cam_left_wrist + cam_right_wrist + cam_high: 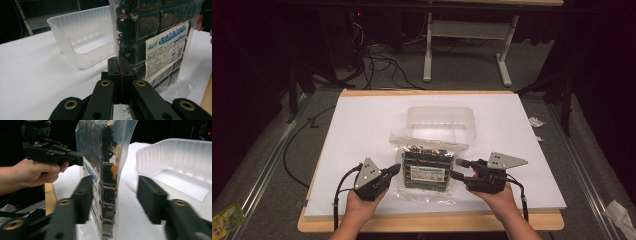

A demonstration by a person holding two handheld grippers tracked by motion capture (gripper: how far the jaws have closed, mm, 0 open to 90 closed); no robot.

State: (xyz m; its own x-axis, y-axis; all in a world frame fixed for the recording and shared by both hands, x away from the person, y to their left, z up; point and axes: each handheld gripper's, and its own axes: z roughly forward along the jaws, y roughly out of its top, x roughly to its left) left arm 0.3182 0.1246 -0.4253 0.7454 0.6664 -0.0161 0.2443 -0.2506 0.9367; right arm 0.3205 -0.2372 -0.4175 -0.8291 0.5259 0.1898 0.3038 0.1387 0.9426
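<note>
A clear plastic bag (427,167) of dark seaweed packs with a white and blue label sits on the white board, just in front of an empty translucent tub (440,122). My left gripper (395,169) is shut on the bag's left edge; in the left gripper view its jaws (120,67) pinch the film of the bag (155,32). At the bag's right edge my right gripper (458,168) is open. In the right gripper view the bag (107,157) stands between the jaws of that gripper (116,195), and the left gripper (53,152) holds the far side.
The white board (362,130) lies on a wooden tabletop (427,222), with bare surface left and right of the bag. The tub (82,37) (180,162) stands close behind the bag. Cables and a desk frame (467,45) are on the floor beyond.
</note>
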